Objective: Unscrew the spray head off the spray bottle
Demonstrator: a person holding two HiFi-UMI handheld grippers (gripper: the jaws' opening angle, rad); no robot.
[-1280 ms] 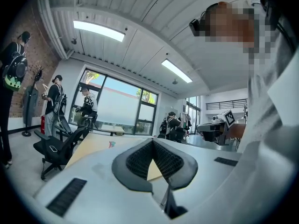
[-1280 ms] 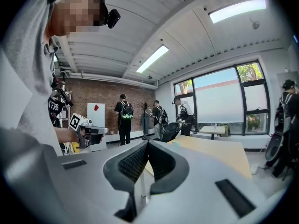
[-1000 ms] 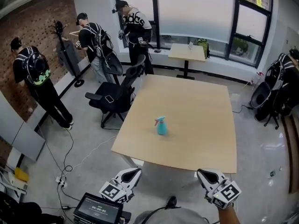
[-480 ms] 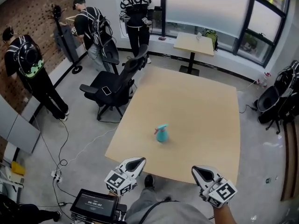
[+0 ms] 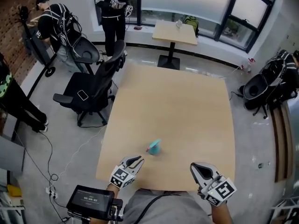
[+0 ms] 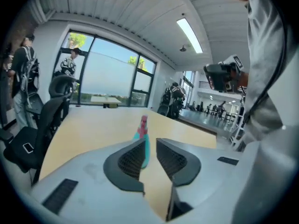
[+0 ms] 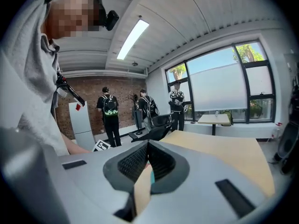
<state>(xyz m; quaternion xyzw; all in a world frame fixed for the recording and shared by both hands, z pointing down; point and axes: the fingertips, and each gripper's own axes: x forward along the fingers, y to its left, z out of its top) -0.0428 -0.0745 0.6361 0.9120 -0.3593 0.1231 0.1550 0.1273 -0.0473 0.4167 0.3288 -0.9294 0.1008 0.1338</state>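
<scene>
The room is an office with a grey floor, a brick wall (image 5: 11,41) on the left and large windows (image 5: 187,1) at the far side.

In the head view, a big light wooden table (image 5: 187,106) fills the middle. The spray bottle (image 5: 154,147) stands on it close to the near edge, nearer to the near left corner than to the right one, and nothing else lies on the table. The left gripper (image 5: 139,159) is above the near edge, near the bottle but apart from it. The right gripper (image 5: 195,167) is over the same edge further to the right, well apart from the bottle. A black office chair (image 5: 91,94) stands beside the left edge with a phone (image 5: 82,95) on its seat. A small table (image 5: 175,33) stands near the windows, and some people stand at the far left.

In the left gripper view, the spray bottle (image 6: 143,129) stands upright on the table (image 6: 88,125), with its pink spray head on top of the teal body. It is seen past the jaws, not between them. The left gripper (image 6: 150,141) has just been opening a little: a narrow gap is between the pads and they grasp nothing. The right gripper (image 6: 222,76) shows at the upper right.

In the right gripper view, the right gripper (image 7: 148,146) is clenched, the pads meet and hold nothing. A small teal patch shows low between the jaws. The table (image 7: 219,148) stretches to the right, and people stand before the brick wall (image 7: 88,90).
</scene>
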